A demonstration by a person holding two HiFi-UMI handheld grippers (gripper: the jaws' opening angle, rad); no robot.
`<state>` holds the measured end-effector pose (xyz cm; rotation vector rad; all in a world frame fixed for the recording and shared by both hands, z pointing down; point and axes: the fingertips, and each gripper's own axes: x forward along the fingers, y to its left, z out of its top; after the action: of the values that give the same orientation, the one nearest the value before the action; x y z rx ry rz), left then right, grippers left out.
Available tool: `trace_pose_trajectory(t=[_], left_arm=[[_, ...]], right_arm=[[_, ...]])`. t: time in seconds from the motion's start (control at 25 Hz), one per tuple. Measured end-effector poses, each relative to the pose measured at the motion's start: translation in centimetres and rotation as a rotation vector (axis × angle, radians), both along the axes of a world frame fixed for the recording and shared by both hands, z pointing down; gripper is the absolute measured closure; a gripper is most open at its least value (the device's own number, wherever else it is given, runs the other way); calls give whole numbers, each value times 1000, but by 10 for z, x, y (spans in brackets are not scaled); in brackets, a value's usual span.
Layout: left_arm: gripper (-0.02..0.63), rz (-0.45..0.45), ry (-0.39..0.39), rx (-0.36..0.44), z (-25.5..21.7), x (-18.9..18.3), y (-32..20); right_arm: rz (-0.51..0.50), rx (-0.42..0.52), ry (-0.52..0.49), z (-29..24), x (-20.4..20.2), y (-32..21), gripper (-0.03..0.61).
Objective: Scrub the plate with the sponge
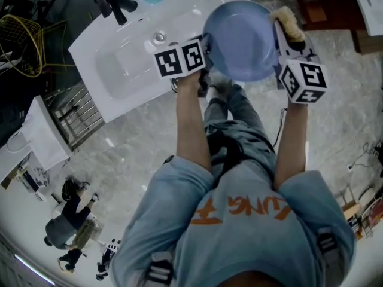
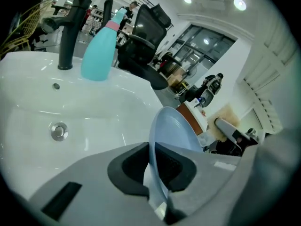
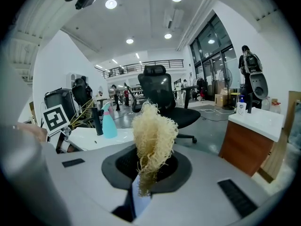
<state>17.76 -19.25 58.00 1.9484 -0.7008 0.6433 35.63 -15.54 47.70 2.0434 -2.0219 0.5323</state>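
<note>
A light blue plate point(image 1: 242, 40) is held up on edge beside the white sink point(image 1: 119, 58). My left gripper point(image 1: 206, 55) is shut on its left rim. In the left gripper view the thin plate rim point(image 2: 162, 140) runs straight between the jaws of the left gripper point(image 2: 157, 175). My right gripper point(image 1: 287, 33) stands at the plate's right edge, shut on a pale fibrous sponge point(image 1: 288, 21). In the right gripper view the sponge point(image 3: 153, 135) sticks up out of the right gripper point(image 3: 143, 175). The sponge point(image 2: 230, 117) shows just past the plate's far rim.
The sink basin has a drain point(image 2: 59, 131), a black faucet point(image 2: 70, 32) and a teal spray bottle point(image 2: 101, 51) at its back. A yellow wire basket point(image 1: 21, 37) stands left of the sink. A wooden cabinet point(image 3: 247, 147) and a black office chair point(image 3: 164, 93) lie beyond.
</note>
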Motion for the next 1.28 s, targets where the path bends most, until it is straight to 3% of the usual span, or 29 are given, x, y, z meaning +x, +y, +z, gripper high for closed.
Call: trace_pose_trajectory(t=[0.28, 0.68, 0.84, 1.28], left_arm=[[594, -71, 19, 88, -30, -34, -7], [594, -145, 125, 247, -85, -79, -5], [594, -160, 156, 293, -106, -109, 0], [594, -218, 192, 415, -154, -177, 3]], right_arm=[[-10, 32, 28, -27, -23, 9, 548], [-66, 110, 70, -71, -68, 15, 548], [-106, 149, 76, -94, -106, 9, 548], [-366, 250, 123, -145, -235, -28, 548]])
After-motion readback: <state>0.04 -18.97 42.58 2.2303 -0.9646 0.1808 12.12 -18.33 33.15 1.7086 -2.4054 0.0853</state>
